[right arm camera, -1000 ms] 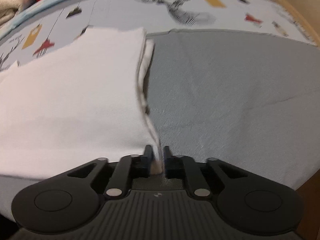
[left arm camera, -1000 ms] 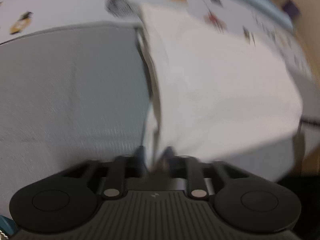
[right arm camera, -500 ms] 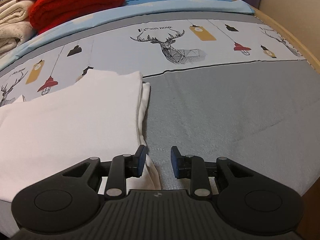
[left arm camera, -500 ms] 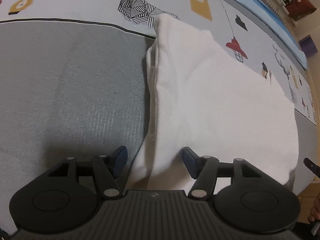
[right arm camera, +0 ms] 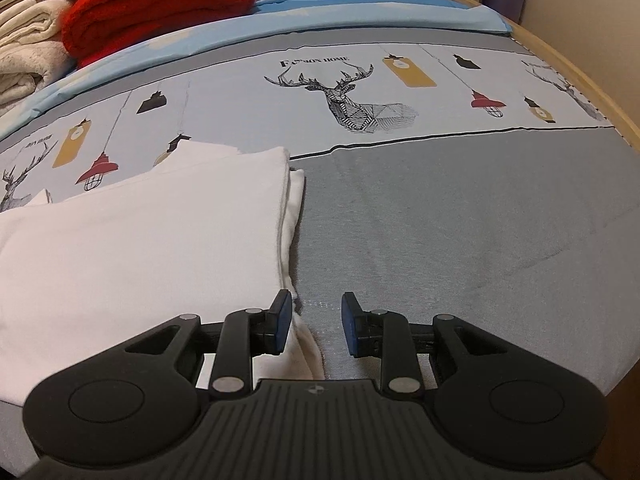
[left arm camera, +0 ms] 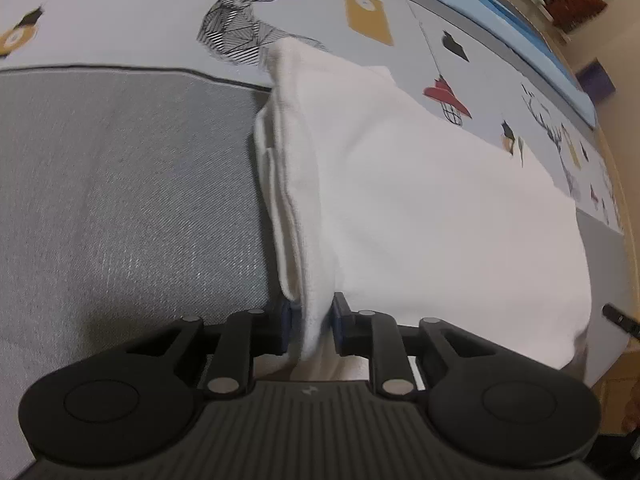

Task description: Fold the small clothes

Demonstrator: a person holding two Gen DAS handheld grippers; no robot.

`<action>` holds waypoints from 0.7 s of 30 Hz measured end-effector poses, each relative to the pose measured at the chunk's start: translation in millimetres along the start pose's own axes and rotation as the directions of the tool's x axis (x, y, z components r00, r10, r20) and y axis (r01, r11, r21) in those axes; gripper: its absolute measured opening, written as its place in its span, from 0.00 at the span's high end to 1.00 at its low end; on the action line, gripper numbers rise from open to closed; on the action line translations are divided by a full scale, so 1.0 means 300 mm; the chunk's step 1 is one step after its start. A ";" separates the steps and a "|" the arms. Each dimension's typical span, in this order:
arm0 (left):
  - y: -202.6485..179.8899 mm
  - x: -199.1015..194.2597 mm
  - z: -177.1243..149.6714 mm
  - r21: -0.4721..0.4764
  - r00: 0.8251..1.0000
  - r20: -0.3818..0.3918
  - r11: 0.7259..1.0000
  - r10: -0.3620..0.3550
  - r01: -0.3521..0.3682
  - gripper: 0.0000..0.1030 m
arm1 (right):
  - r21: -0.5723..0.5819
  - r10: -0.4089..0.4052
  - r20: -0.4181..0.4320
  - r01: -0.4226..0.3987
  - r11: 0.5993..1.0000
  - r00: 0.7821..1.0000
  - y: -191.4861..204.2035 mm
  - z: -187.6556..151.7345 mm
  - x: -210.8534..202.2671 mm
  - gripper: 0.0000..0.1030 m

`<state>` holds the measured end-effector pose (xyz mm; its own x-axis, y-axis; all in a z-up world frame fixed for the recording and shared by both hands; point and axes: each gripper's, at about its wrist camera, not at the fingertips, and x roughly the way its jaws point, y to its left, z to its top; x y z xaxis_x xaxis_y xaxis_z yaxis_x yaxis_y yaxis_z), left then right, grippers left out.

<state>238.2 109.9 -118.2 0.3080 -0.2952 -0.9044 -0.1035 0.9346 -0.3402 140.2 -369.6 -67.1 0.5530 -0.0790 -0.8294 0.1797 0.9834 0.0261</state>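
A white folded garment (left arm camera: 420, 208) lies on the bed, its layered edge running toward me. My left gripper (left arm camera: 311, 320) has its jaws closing on the near corner of that edge, and the blue pads press a raised fold of the cloth. In the right wrist view the same garment (right arm camera: 140, 248) spreads out to the left. My right gripper (right arm camera: 314, 320) stands open at its near right corner. A tip of white cloth lies loose between its fingers, close to the left pad and free of the right one.
The bed cover has a grey band (right arm camera: 460, 220) near me and a pale strip printed with deer and lanterns farther off. A red blanket (right arm camera: 160, 4) and cream towels (right arm camera: 24, 52) are stacked at the far left. A wooden bed edge (right arm camera: 592, 80) curves along the right.
The left gripper opened wide around the garment's edge, then closed onto a fold of it. The right gripper let go of the corner it pinched and now stands open.
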 end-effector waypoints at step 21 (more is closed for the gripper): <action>0.003 -0.047 -0.016 0.024 0.999 0.040 1.000 0.001 -0.002 0.85 | -0.008 -0.005 0.026 0.005 1.000 1.000 0.036 0.004 -0.009 0.73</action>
<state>229.2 114.0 -107.1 0.3452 -0.2857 -0.8940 -0.0819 0.9397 -0.3319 141.7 -359.0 -64.1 0.5734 -0.0882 -0.8145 0.1763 0.9842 0.0175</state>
